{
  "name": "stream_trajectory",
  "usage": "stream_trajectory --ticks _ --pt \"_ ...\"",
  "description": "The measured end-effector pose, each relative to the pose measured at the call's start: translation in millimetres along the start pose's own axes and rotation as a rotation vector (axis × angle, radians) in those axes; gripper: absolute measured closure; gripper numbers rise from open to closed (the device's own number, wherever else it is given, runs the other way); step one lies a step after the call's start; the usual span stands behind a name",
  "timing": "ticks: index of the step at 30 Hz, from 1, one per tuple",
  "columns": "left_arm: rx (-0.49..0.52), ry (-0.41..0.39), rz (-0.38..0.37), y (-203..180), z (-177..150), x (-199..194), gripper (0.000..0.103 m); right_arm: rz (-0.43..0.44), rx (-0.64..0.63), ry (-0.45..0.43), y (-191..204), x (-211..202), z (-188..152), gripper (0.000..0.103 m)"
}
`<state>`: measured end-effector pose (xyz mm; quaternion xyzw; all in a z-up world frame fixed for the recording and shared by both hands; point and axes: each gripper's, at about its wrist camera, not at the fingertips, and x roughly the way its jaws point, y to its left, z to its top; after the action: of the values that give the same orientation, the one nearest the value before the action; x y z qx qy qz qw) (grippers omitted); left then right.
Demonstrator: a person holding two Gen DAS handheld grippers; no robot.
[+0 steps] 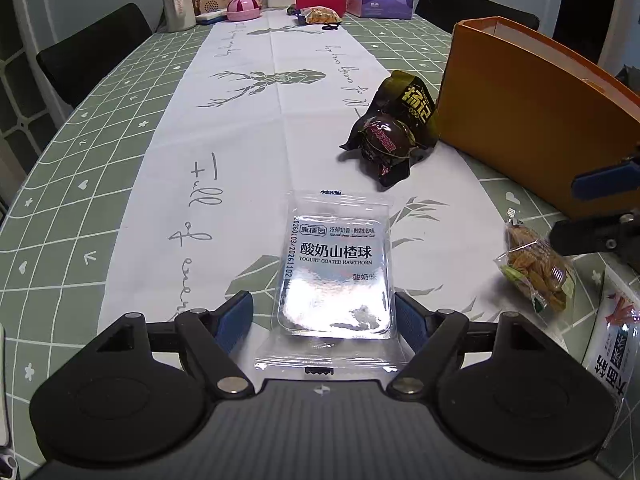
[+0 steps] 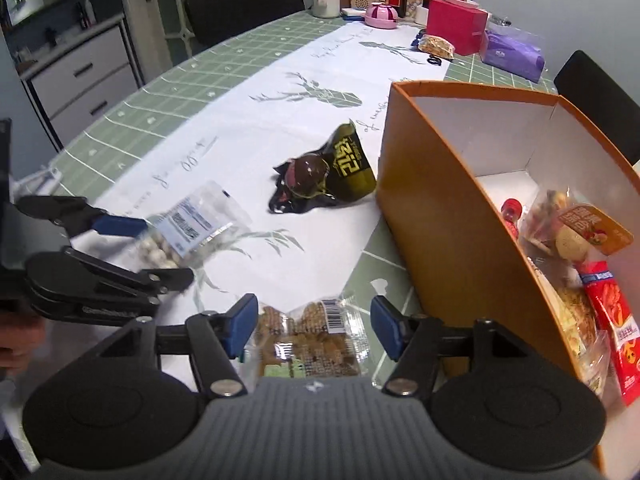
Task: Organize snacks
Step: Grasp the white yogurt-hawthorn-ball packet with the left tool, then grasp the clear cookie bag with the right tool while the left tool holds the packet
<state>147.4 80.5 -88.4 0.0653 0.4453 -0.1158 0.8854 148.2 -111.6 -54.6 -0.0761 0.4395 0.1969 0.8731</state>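
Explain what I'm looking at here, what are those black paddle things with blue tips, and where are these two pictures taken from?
They are two hand-held grabbing tools, each with a camera looking along its fingers. One picture is from the left tool, the other from the right tool. Both are open. The left one straddles a clear yogurt hawthorn packet; the right one straddles a cracker packet. On the tablecloth also lie dark snack wrappers beside an orange box already holding snacks.

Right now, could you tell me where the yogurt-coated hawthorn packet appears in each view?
Left wrist: hawthorn packet bottom centre, between the left claw's pads.
Right wrist: same packet far left, at that claw.
Shared landmark: orange box.
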Motion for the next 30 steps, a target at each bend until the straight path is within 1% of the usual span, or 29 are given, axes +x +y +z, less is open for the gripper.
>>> stream_trajectory --ticks 2,3,5,7,10,12,15,18,19,20,21,23,24,28,30 --pt "-0.001 0.002 0.001 1 0 0 0.01 0.019 -0.042 0.049 3 1 -3 0.03" --pt "0.0 0.001 0.001 1 0 0 0.01 0.028 -0.044 0.067 5 3 -6 0.03" --pt "0.002 -0.002 0.005 0 0 0 0.01 0.014 -0.018 0.078 5 9 -10 0.028" --pt "-0.001 -0.007 0.005 1 0 0 0.01 0.02 -0.012 0.079 9 16 -14 0.028" --pt "-0.009 -0.019 0.006 1 1 -1 0.011 0.005 -0.054 0.064 14 23 -17 0.014" --pt "-0.014 -0.038 0.008 1 2 -2 0.011 -0.008 -0.074 0.063 14 28 -18 0.013" --pt "-0.001 -0.056 0.008 0 4 -3 0.011 -0.007 -0.034 0.075 5 37 -19 0.011" --pt "0.003 -0.053 0.009 -1 7 0 0.011 -0.002 0.008 0.116 -1 48 -22 0.012" --pt "-0.002 -0.05 0.003 0 8 2 0.012 -0.007 0.004 0.115 -1 49 -23 0.011" --pt "-0.007 -0.048 -0.004 1 8 3 0.016 -0.01 -0.003 0.108 0 48 -23 0.012" --pt "-0.015 -0.047 -0.02 2 8 4 0.022 -0.01 0.0 0.107 -1 47 -23 0.013" --pt "-0.029 -0.047 -0.05 4 6 4 0.033 -0.018 0.008 0.103 -2 45 -20 0.026" --pt "-0.028 -0.051 -0.052 4 6 4 0.034 -0.018 0.01 0.102 -4 43 -19 0.029" --pt "-0.013 -0.056 -0.065 2 4 1 0.036 0.008 0.03 0.102 -9 41 -17 0.032" --pt "-0.016 -0.059 -0.072 3 3 -1 0.036 0.014 0.026 0.093 -10 37 -14 0.036"
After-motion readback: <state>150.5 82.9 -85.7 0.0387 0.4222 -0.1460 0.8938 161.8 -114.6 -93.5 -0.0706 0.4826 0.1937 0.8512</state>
